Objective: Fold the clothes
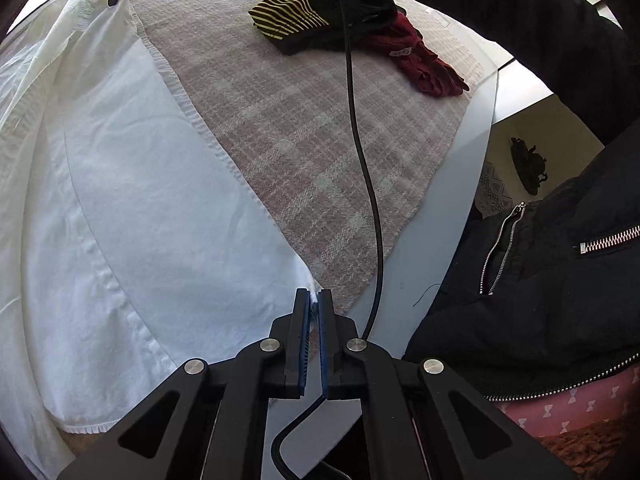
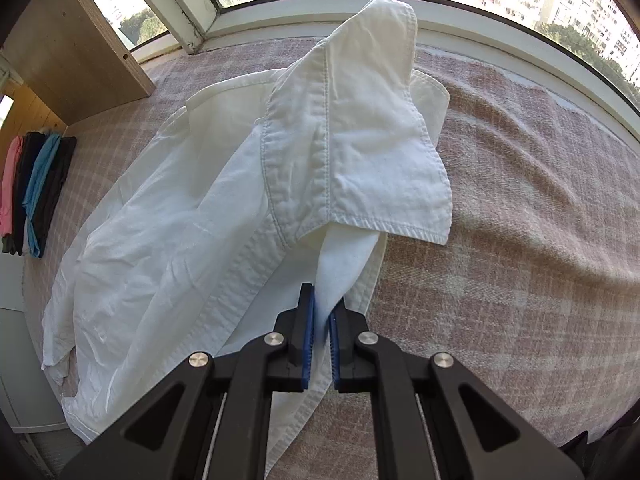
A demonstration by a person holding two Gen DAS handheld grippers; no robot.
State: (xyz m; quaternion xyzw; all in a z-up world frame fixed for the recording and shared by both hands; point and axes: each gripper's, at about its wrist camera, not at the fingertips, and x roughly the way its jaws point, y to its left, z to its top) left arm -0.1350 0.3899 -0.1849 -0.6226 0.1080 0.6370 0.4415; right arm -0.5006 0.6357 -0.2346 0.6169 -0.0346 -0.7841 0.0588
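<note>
A pink plaid blanket (image 2: pixel 520 208) carries the white shirt (image 2: pixel 168 240), its long axis running away ahead-left of the right gripper (image 2: pixel 322 312), whose jaws pinch fabric under the collar (image 2: pixel 360 128), while the left gripper (image 1: pixel 314 300) clamps a hem corner.

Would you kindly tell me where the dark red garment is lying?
In the left wrist view, the dark red garment lies upper right on the plaid blanket, touching the black-and-yellow striped garment.
</note>
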